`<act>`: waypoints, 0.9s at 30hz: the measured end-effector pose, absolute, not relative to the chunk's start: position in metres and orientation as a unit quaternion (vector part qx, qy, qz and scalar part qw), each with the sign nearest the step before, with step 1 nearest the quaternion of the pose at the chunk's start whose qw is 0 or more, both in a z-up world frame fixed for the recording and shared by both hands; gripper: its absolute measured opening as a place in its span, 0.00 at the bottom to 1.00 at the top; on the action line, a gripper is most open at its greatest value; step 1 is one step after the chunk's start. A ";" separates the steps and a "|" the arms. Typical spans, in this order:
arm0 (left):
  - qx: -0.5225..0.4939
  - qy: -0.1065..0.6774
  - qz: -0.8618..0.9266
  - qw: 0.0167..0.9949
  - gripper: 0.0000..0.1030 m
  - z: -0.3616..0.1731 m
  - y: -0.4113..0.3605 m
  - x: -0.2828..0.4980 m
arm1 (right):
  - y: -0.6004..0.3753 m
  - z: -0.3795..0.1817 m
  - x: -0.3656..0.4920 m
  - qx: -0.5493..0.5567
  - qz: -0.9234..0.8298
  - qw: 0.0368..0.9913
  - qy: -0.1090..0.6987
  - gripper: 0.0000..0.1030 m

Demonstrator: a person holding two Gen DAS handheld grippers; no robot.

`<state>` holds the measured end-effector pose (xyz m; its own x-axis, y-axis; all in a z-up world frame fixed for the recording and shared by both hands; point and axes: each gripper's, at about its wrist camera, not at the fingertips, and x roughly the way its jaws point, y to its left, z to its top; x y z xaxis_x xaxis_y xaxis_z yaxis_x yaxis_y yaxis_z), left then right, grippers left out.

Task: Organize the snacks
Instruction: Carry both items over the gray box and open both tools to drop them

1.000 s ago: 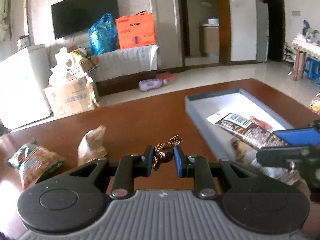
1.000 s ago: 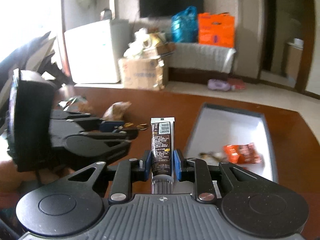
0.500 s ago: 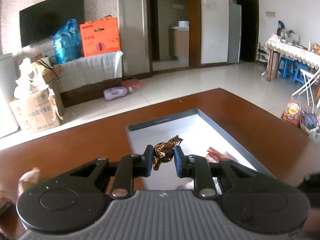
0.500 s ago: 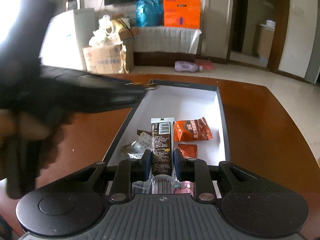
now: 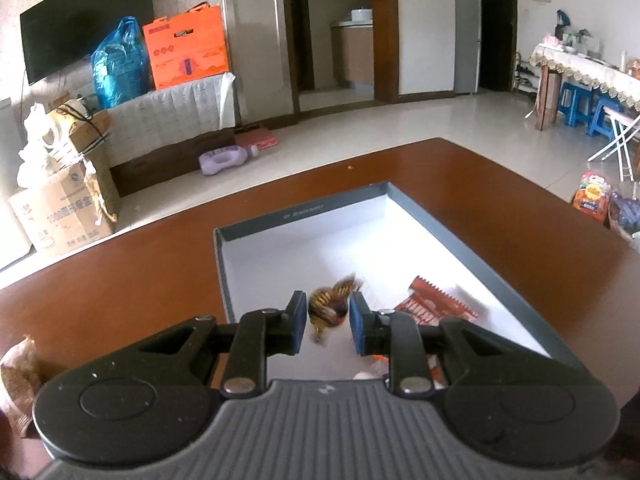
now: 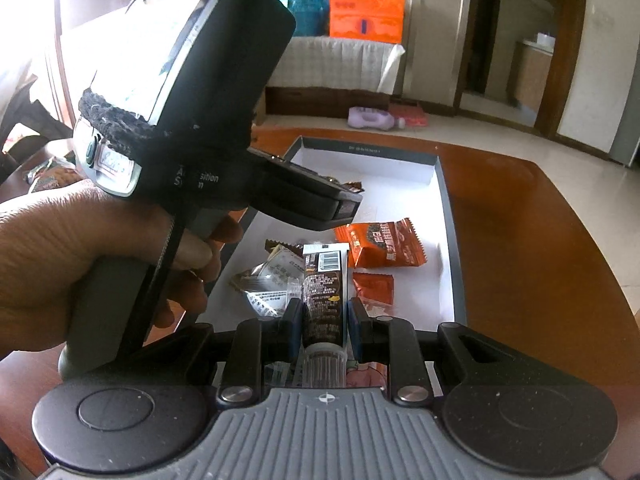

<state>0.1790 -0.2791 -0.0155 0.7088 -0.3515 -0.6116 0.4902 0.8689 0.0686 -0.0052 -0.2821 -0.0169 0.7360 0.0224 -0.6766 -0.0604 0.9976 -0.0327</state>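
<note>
Left gripper (image 5: 328, 319) sits level over the near end of the grey tray (image 5: 304, 210), fingers pointing along its length; jaws narrowly parted with the gold-brown wrapped candy (image 5: 331, 307) between them. Candy is motion-blurred and a sliver of gap shows on each side, so can't tell if the pads are actually gripping it. From the right wrist view the left hand (image 6: 60, 264) wraps the left unit's handle, its body tilted up and blocking most of the left side of the frame; only a brown twist of the candy pokes past the fingertip there. Right gripper (image 6: 323, 322) is low at the tray's near edge, jaws closed to a narrow gap on the dark tube (image 6: 323, 300), held upright-ish with ribbed cap toward the camera and barcode end forward. In the tray ahead: large orange packet (image 6: 380, 242), smaller orange packet (image 6: 374, 288) just beside the right finger, clear crinkled wrappers (image 6: 268, 280) left of the tube, partly hidden by it. Items under the gripper bodies are cut off. A tan snack bag (image 5: 16, 376) lies on the brown table (image 5: 500, 200), left of the tray, half out of frame.
</note>
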 end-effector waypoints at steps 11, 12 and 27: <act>0.117 0.275 -0.218 0.929 0.65 -0.005 -0.268 0.166 | -0.279 -0.010 -0.013 -0.033 0.019 0.940 0.340 0.29; 0.115 0.275 -0.218 0.929 0.65 -0.004 -0.266 0.165 | -0.279 -0.008 -0.014 -0.032 0.018 0.941 0.337 0.30; 0.098 0.266 -0.200 0.938 0.65 0.013 -0.240 0.139 | -0.274 0.002 -0.021 -0.040 0.021 0.952 0.302 0.54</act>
